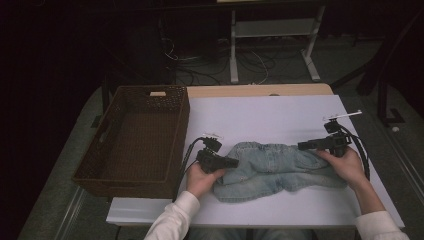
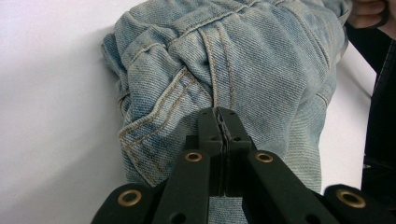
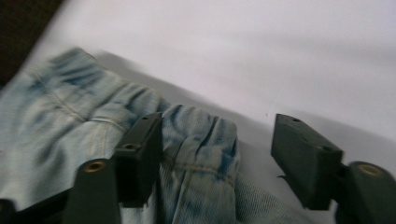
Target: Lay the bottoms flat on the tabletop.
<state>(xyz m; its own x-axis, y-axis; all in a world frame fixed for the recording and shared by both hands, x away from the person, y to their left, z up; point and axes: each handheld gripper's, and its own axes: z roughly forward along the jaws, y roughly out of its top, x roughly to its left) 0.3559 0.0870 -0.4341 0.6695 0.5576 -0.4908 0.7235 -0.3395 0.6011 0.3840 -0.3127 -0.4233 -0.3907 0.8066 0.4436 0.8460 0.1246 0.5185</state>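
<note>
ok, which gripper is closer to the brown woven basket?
Left. The left gripper, shut on the light-blue denim jeans, sits just beside the brown woven basket. The right gripper, open, is at the jeans' far end.

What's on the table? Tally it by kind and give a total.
Denim garment: 1
Brown woven basket: 1
Handheld grippers: 2, the left gripper and the right gripper
Total: 4

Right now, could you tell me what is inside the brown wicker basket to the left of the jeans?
The basket looks empty: its woven floor and inner walls show bare in the high view. The strip just behind its near wall is hidden.
</note>
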